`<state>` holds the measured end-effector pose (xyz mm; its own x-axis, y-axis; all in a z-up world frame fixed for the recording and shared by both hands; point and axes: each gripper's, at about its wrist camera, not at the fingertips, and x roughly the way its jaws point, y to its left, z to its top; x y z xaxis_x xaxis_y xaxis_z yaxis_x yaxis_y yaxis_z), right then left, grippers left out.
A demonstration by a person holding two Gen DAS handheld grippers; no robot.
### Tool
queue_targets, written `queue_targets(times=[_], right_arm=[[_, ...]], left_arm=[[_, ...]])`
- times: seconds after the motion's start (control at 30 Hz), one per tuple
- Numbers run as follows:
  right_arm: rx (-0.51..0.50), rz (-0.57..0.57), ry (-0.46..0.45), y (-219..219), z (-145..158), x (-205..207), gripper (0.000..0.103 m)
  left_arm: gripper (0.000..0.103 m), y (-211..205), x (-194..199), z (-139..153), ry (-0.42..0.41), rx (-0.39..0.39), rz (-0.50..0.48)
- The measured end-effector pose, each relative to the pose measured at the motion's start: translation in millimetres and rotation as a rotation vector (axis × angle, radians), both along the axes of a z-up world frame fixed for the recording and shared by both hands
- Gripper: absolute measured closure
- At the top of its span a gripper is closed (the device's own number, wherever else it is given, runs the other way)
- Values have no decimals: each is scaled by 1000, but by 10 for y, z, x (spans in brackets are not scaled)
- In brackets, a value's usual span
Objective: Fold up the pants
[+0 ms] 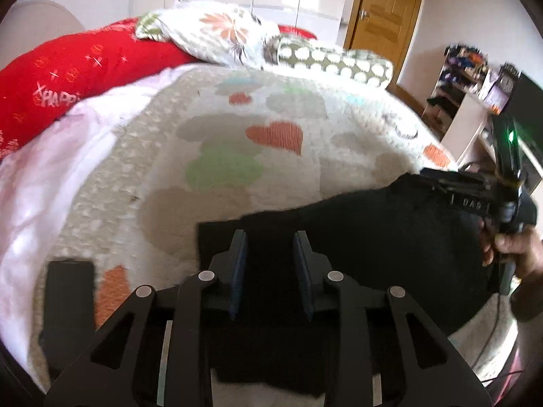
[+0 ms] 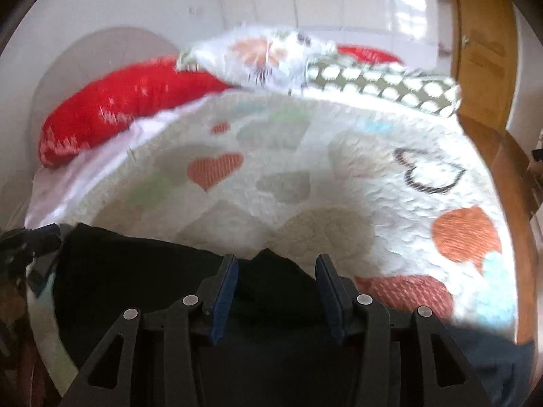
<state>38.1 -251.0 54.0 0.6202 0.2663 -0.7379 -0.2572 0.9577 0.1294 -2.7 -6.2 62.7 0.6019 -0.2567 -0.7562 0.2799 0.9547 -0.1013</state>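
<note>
Black pants (image 1: 373, 247) lie flat across the near edge of a bed with a heart-patterned cover (image 1: 237, 142). My left gripper (image 1: 270, 240) is open, its fingers spread just above the pants' left end. The pants also show in the right wrist view (image 2: 135, 271), with a raised fold between my right gripper's fingers. My right gripper (image 2: 276, 266) is open over that fold, gripping nothing. The right gripper also shows in the left wrist view (image 1: 437, 179), held in a hand at the pants' right end. The left gripper's tip shows at the left edge of the right wrist view (image 2: 37, 237).
A red pillow (image 1: 68, 74), a floral pillow (image 1: 217, 30) and a dotted pillow (image 1: 339, 57) lie at the head of the bed. A black phone-like object (image 1: 68, 291) lies on the cover near left. A wooden door (image 1: 387, 10) and a cluttered shelf (image 1: 468, 68) stand to the right.
</note>
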Motion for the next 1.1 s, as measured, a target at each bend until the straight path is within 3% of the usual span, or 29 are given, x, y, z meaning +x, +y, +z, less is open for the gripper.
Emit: queue_targets(times=[0.03,0.07,0.1,0.13,0.17,0.33,0.4,0.47,0.6,0.63,0.67,0.7,0.77,0.87,0.97,1.1], right_arm=[[11,23,19,18,-36,52,57],[25,47,30,14,-80,71,64],[17,52,30,24,-127,102,74],[-5,48,32,18,-168,127,92],[-27,41,35,-5,-194,147,95],[-25,-83,10,-247,-274,280,102],[35,-96,71,-308,-410,364,102],[70,-119,58,-362,-351,316,102],[134,-165,10,-526,-89,13,96],[137,-155,-6,-537,-40,-79,84],[128,-137,-10,-531,-10,-164,63],[106,-127,9,-514,-4,-224,55],[98,-127,48,-516,-8,-359,54],[214,-168,25,-664,-26,-816,54],[248,-224,17,-849,-36,-1305,54],[330,-377,5,-1466,-71,-1923,54]], left_arm=[[76,-39,55,-104,18,26,19],[76,-52,76,-159,23,43,35],[76,-52,100,-226,29,63,55],[76,-24,132,-289,38,69,72],[75,-5,126,-313,41,58,76],[62,42,147,-368,36,50,97],[61,55,149,-374,38,40,102],[62,79,129,-342,41,28,106],[62,68,27,-196,13,29,116],[62,60,0,-160,7,23,120],[62,49,-40,-120,6,1,118],[62,34,-71,-92,10,-20,111],[61,-43,-170,-31,15,-57,78],[61,-208,-330,26,2,-61,18],[61,-394,-454,43,6,-64,-46],[61,-666,-588,14,6,-66,-129]])
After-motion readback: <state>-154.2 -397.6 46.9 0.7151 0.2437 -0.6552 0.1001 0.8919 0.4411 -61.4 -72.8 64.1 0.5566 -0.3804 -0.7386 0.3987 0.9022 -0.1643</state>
